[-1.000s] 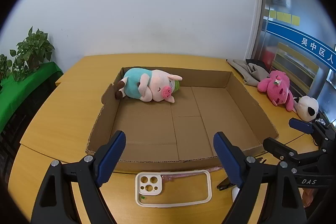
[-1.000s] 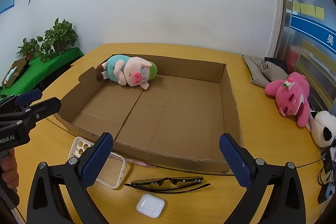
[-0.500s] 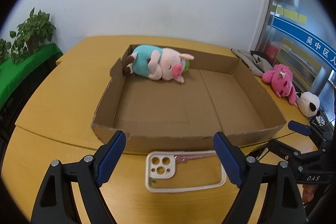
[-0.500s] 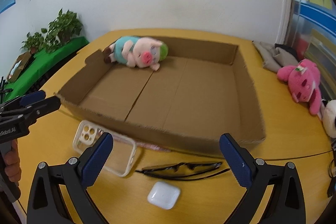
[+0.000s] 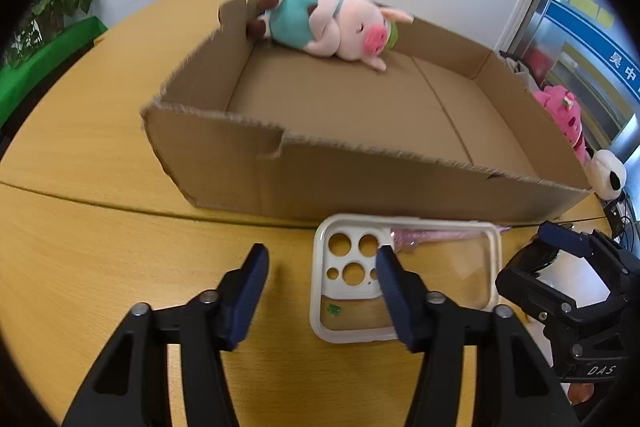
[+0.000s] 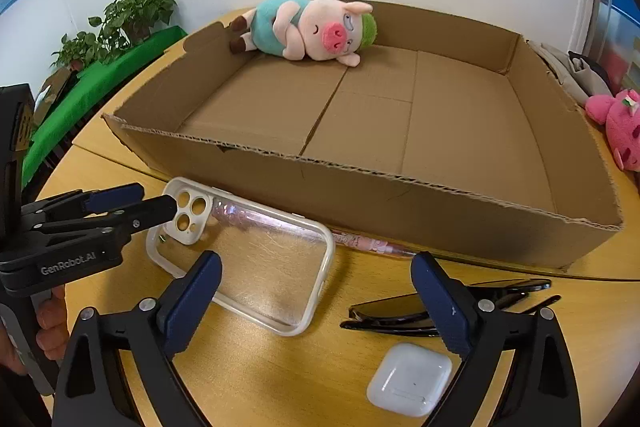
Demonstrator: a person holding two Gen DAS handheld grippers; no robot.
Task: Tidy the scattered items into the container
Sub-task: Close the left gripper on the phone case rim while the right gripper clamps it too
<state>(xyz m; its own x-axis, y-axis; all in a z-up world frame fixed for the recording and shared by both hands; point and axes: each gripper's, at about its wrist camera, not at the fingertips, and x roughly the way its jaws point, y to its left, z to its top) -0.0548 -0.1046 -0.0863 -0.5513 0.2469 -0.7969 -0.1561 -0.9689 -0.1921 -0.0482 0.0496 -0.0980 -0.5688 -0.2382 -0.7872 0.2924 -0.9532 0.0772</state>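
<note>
A clear phone case (image 5: 440,275) (image 6: 272,267) with a white rim lies on the wooden table in front of the cardboard box (image 5: 360,179) (image 6: 400,203). My left gripper (image 5: 320,267) (image 6: 154,199) hangs over the case's camera end. Its jaws are closing, the case's left rim sits between them, and the pads do not press on it. My right gripper (image 6: 316,267) (image 5: 552,247) is wide and closing slightly above the case's other end. Black sunglasses (image 6: 400,315) and a white earbud case (image 6: 408,379) lie by its right finger. A pink pen (image 6: 360,241) (image 5: 432,233) lies against the box.
A pig plush (image 5: 332,23) (image 6: 308,27) lies in the box's far left corner. A pink plush (image 6: 624,131) (image 5: 564,111) and a white plush (image 5: 608,175) sit on the table right of the box. A potted plant (image 6: 132,11) stands on a green cloth at left.
Both grippers have come down toward the table in front of the box. The left jaws have narrowed a lot. The right jaws are slightly narrower.
</note>
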